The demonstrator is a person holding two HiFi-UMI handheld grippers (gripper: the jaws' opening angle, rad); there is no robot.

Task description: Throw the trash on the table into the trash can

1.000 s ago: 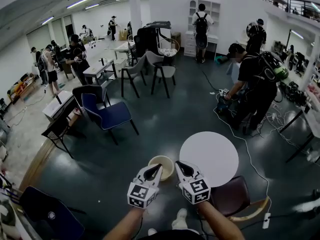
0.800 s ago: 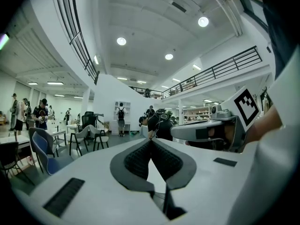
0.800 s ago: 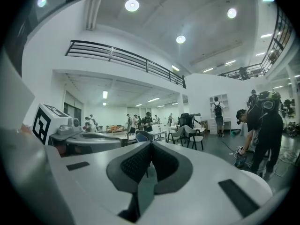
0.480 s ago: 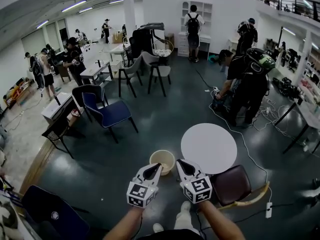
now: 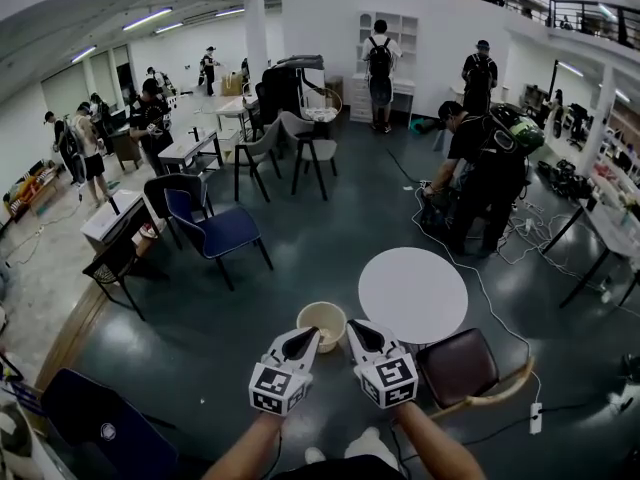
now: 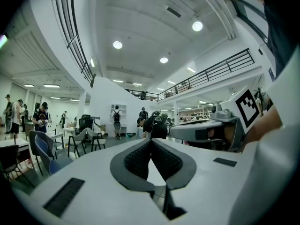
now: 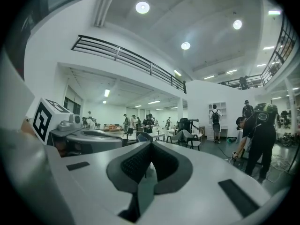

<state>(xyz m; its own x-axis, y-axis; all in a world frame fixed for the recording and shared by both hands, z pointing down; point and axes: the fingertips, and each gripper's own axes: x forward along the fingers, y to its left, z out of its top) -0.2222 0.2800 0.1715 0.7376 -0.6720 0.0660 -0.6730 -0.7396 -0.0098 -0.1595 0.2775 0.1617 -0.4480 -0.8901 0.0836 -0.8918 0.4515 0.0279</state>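
On the floor beside the round table, where we see no trash, stands the trash can. We hold the left gripper and right gripper level near it, jaws closed and empty, likely because nothing remains to carry.

Trash can: pale beige, round, open-topped, standing upright on the dark floor. Contents not discernible. Table: small, round, flat white top, level. The can sits just beside the table's left edge, with a narrow gap between them.
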